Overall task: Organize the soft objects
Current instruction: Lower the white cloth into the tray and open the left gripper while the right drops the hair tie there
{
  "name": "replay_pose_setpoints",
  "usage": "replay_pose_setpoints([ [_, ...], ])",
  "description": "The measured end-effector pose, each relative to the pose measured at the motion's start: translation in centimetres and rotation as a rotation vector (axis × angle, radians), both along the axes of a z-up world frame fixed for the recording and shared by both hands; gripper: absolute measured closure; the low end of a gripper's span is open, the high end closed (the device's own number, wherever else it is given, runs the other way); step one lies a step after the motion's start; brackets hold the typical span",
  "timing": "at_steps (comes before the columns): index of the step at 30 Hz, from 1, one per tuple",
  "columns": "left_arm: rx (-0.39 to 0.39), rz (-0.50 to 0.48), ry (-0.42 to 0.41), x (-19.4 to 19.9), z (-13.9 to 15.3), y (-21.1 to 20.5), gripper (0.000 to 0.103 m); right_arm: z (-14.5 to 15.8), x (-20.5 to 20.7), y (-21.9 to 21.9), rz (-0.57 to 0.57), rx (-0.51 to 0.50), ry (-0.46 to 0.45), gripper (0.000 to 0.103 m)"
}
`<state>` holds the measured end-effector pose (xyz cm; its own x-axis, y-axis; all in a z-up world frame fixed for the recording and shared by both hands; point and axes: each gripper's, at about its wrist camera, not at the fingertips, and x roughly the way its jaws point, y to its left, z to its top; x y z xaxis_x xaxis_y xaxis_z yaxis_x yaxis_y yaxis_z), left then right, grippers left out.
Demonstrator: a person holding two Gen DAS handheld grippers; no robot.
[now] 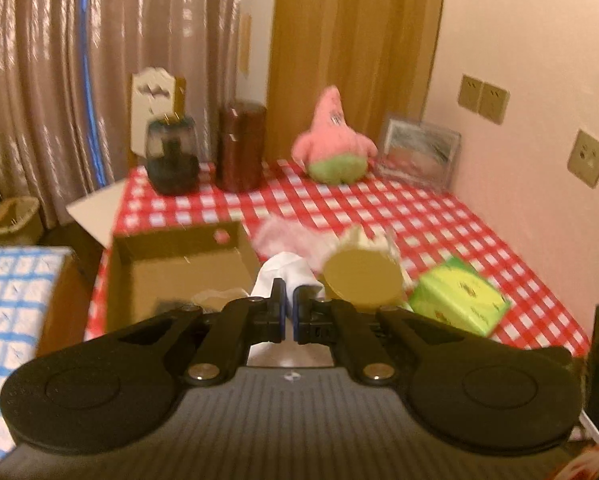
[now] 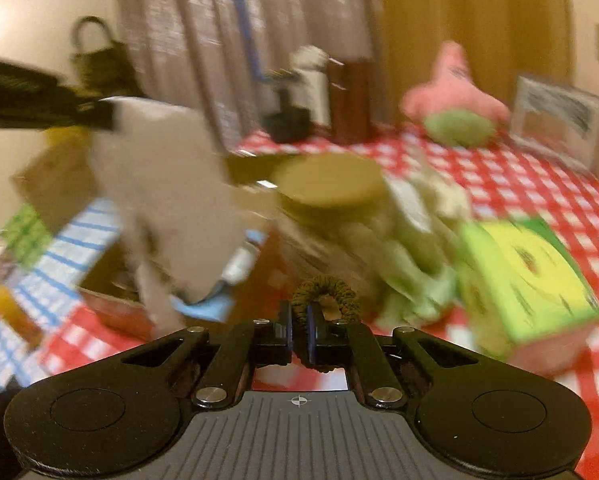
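The left gripper (image 1: 289, 300) has its fingers clamped together on a white cloth (image 1: 285, 270), which bunches up ahead of the fingertips and also shows below them, so its long axis runs along the line of the fingers, pointing away from the camera toward the cardboard box (image 1: 179, 264) and the pink fluffy item (image 1: 283, 236) on the bench (image 1: 439, 216). The right wrist view shows the same cloth (image 2: 167, 196) from the side, hanging long and roughly upright from the left gripper (image 2: 99, 114) at the left edge, above the box; it is blurred there. The right gripper (image 2: 299, 328) has its fingers pinched on a dark ruffled hair scrunchie (image 2: 327, 294), whose ring arches above and to the right of the fingertips, with a bit showing beneath them. Only the right wrist view shows the scrunchie. Both views show the jar with a tan lid (image 2: 331, 180) lying tilted, lid toward the cameras, with pale soft material beside it, and the green and yellow box (image 2: 527, 276) just right of it. The pink star plush (image 1: 333, 140) sits upright at the far end of the red checked bench, near the picture frame (image 1: 419, 152), the dark red canister (image 1: 241, 146) and the dark glass jar (image 1: 171, 152).
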<state>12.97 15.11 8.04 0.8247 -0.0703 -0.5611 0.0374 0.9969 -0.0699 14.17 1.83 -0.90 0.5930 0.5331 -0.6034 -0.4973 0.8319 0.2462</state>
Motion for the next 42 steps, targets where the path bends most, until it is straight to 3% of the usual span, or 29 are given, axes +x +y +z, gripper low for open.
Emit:
replay_pose_setpoints([
  [6,0.069,0.043,-0.051,2.0,3.1,2.3,0.101,3.1,1.6,4.6,0.139,0.068,-0.063,0.096],
  [11,0.090,0.079,-0.069,4.2,3.4,4.9,0.101,2.7,4.3,8.5,0.231,0.075,-0.076,0.096],
  [16,0.085,0.098,0.007,5.8,-0.2,6.6,0.098,0.3,5.9,10.9,0.292,0.034,-0.046,0.096],
  [18,0.072,0.106,0.055,6.2,-2.4,7.3,0.092,-0.9,6.2,11.8,0.327,0.018,-0.028,0.096],
  [20,0.064,0.116,0.087,6.1,-4.0,7.9,0.080,-2.0,6.5,12.7,0.361,-0.001,-0.003,0.095],
  [22,0.060,0.125,0.107,5.6,-5.2,8.4,0.080,-2.9,6.4,13.0,0.367,-0.015,0.013,0.072],
  [23,0.054,0.131,0.110,5.2,-5.5,8.6,0.080,-3.1,6.4,13.0,0.365,-0.013,0.019,0.043],
  [24,0.043,0.141,0.111,4.7,-5.9,8.9,0.080,-3.3,6.4,12.9,0.363,-0.001,0.027,0.034],
  [33,-0.025,0.183,0.088,0.9,-5.8,8.8,0.077,-1.6,5.2,10.6,0.321,-0.004,0.016,0.034],
  [42,-0.043,0.121,0.085,-1.4,-5.4,3.9,0.069,1.2,1.9,4.4,0.181,0.017,-0.042,0.034],
])
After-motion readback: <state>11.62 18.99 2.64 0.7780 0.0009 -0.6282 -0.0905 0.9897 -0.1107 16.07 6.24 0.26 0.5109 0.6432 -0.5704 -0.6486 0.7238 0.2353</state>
